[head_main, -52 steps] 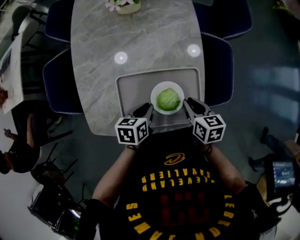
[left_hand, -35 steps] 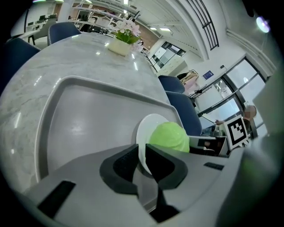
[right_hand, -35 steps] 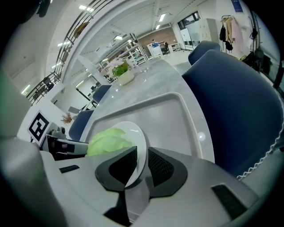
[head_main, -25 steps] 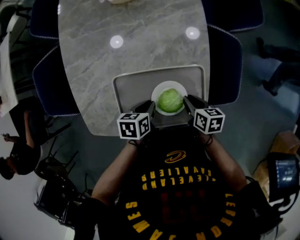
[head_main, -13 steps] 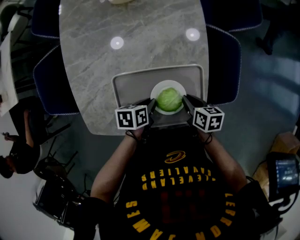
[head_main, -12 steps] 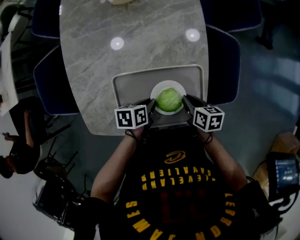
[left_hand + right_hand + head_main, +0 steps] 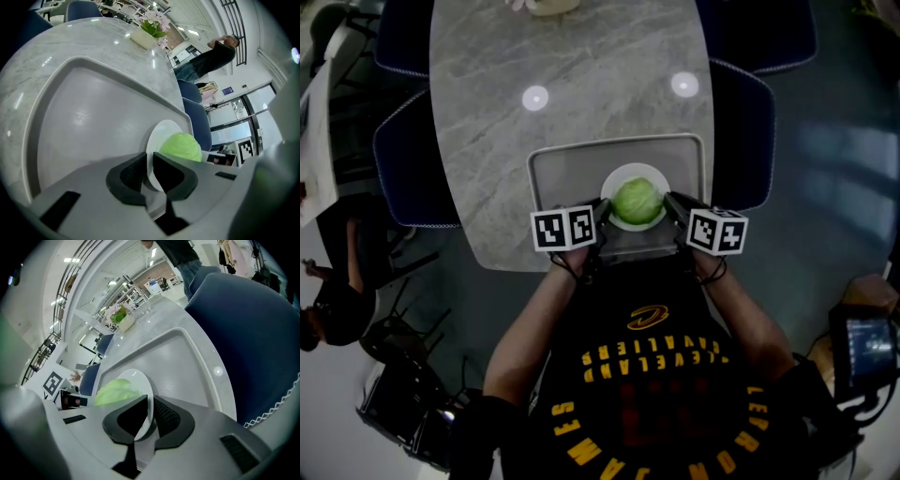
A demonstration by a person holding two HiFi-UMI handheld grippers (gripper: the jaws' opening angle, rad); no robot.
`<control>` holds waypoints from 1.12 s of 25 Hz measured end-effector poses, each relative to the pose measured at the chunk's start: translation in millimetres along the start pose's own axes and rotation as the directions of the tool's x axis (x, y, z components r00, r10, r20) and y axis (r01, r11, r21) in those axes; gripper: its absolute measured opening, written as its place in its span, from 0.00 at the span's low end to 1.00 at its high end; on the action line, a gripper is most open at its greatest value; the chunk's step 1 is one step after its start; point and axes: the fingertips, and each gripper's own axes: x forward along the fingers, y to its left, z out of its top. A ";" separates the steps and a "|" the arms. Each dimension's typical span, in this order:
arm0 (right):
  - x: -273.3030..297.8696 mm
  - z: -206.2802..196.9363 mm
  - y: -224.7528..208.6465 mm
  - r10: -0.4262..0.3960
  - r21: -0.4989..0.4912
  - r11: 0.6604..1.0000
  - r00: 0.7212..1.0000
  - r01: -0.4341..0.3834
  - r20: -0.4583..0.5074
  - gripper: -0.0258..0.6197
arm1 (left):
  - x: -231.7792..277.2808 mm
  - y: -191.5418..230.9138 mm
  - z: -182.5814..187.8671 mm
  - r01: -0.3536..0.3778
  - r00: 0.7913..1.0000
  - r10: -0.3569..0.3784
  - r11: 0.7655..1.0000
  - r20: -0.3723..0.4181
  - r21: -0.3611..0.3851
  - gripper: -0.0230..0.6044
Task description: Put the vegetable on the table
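A grey marble table (image 7: 572, 56) fills the upper half of the head view, with dark blue chairs (image 7: 741, 141) tucked in along both sides. At its near end lies a grey tray (image 7: 567, 173) with a raised rim. Within the tray's near right part is a round white plate (image 7: 636, 169), and a pale green cabbage (image 7: 637, 201) sits in the plate's middle (so the vegetable is on plate and tray, not on the bare tabletop). The left gripper (image 7: 149, 171) has its jaws narrowed onto the plate's left rim, the rim pinched between the dark pads. The right gripper (image 7: 151, 416) clamps the opposite rim the same way. I cannot tell whether the plate rests on the tray or is raised off it.
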 end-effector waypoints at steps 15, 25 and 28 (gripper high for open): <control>-4.6 -7.7 52.1 0.011 -0.034 0.999 1.000 -0.012 -0.004 0.11 | -49.8 14.4 -5.0 0.020 0.999 -0.020 1.000 0.040 -0.013 0.11; 5.3 30.5 83.7 0.030 -0.033 0.999 0.999 -0.029 0.029 0.11 | -68.6 21.2 42.6 0.076 0.996 -0.077 0.997 0.043 0.020 0.11; 12.6 52.6 89.3 0.039 -0.030 0.999 0.998 -0.037 0.047 0.11 | -70.7 20.9 66.2 0.078 0.995 -0.080 0.997 0.062 0.026 0.11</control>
